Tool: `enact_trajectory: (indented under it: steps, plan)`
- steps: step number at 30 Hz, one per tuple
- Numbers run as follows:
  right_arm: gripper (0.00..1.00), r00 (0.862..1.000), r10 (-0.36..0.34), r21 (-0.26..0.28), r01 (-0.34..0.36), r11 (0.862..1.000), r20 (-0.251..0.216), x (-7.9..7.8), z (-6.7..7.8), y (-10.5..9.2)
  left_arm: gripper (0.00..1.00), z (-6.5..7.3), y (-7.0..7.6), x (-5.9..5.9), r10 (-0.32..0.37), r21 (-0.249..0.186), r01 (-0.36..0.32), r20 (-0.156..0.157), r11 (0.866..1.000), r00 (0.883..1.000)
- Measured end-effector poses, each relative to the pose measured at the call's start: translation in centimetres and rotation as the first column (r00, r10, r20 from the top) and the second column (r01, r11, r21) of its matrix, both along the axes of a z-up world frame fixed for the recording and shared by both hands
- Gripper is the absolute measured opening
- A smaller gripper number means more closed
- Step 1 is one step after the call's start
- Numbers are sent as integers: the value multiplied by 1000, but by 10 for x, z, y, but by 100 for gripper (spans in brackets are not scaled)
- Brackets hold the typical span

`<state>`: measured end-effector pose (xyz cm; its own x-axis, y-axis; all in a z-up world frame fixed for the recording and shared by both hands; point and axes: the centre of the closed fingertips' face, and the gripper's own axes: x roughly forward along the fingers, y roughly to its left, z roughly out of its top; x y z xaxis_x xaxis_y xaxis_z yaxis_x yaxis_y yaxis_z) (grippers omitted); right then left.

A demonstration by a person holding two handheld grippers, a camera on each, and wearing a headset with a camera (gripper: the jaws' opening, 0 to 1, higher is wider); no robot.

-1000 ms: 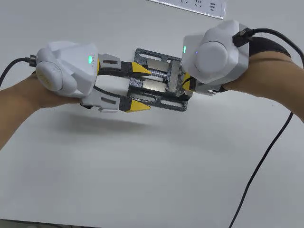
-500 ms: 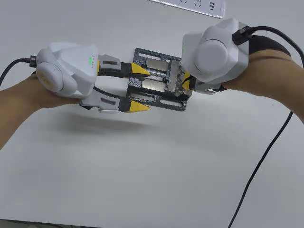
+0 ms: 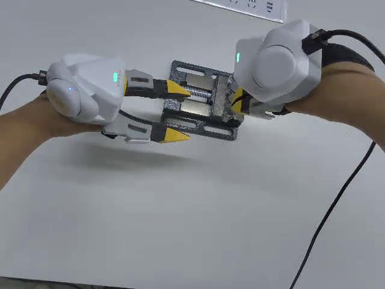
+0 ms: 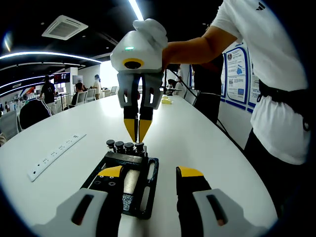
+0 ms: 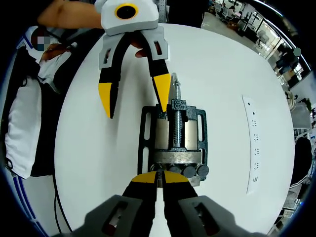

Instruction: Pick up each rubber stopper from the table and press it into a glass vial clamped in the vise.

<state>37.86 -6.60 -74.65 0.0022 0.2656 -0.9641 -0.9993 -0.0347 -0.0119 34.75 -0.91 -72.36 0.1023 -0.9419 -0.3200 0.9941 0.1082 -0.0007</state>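
Note:
A dark metal vise (image 3: pixel 198 103) sits on the white table between both grippers. Clamped at one end is a row of several glass vials (image 4: pixel 125 146) with black rubber stoppers (image 5: pixel 183 171) in their tops. My right gripper (image 4: pixel 138 131) points down with its jaws shut, tips just above the end vial of the row; nothing shows between them. In its own view the right gripper (image 5: pixel 159 179) sits over that same end of the row. My left gripper (image 3: pixel 176 111) is open at the vise's screw end, one jaw over the vise, the other beside it.
A white power strip (image 3: pixel 246 7) lies at the table's far edge, beyond the vise. A black cable (image 3: pixel 337 198) trails from the right gripper across the table's right side. The person's torso (image 4: pixel 266 74) stands close against the table edge.
The right gripper has lifted and shifted slightly to the right over the vials. The left gripper and vise have not moved.

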Motion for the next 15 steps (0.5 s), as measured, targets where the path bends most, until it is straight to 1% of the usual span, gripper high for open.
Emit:
enact_trajectory:
  steps: [3, 7, 11, 15]
  plan:
    - [6, 1000, -10, -2, 10, 1000, -20, -3, -1, -3, 40, 0, 0, 0, 0, 2, 0, 1, 1000, 1000]
    - [10, 999, -37, 0, 37, 999, -25, -1, -3, -7, 40, 0, -1, -1, -3, 1, 3, 1, 1000, 1000]
    - [11, 997, -63, 13, 64, 998, -35, 1, -4, -8, 40, 0, -2, -2, -6, 3, 6, 3, 1000, 1000]
    - [11, 996, -71, 19, 72, 997, -45, 0, -4, -8, 39, -1, -2, -3, -6, 8, 6, 2, 1000, 1000]
